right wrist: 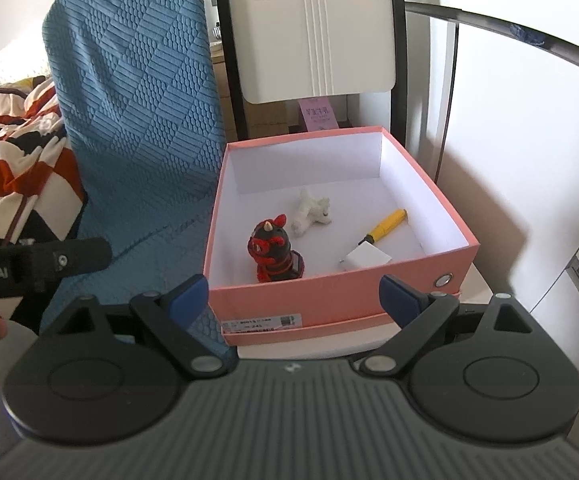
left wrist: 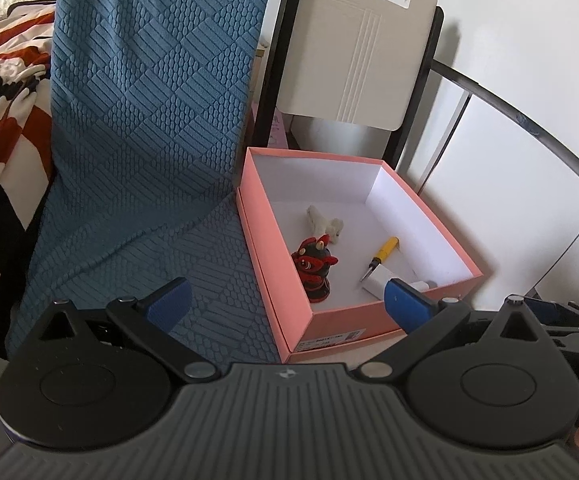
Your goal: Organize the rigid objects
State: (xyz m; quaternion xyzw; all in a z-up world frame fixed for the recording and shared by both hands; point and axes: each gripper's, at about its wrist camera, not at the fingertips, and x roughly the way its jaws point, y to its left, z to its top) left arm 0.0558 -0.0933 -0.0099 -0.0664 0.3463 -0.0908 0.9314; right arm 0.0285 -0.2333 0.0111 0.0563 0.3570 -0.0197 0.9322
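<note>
Pink box (right wrist: pixel 329 300) on white table, holds red-black figurine (right wrist: pixel 271 248), white toy (right wrist: pixel 309 210), yellow tool (right wrist: pixel 385 226), white block (right wrist: pixel 365 259) — all small, light, rigid. Left gripper (left wrist: pixel 285 298) and right gripper (right wrist: pixel 293 292) both spread wide, empty. Figurine likely fragile — pinch mid-body.

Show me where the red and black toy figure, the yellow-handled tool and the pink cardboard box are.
red and black toy figure (right wrist: pixel 272 249), right wrist view, on its body.
yellow-handled tool (right wrist: pixel 388 224), right wrist view, on the handle.
pink cardboard box (right wrist: pixel 329 296), right wrist view, on the front wall.
</note>
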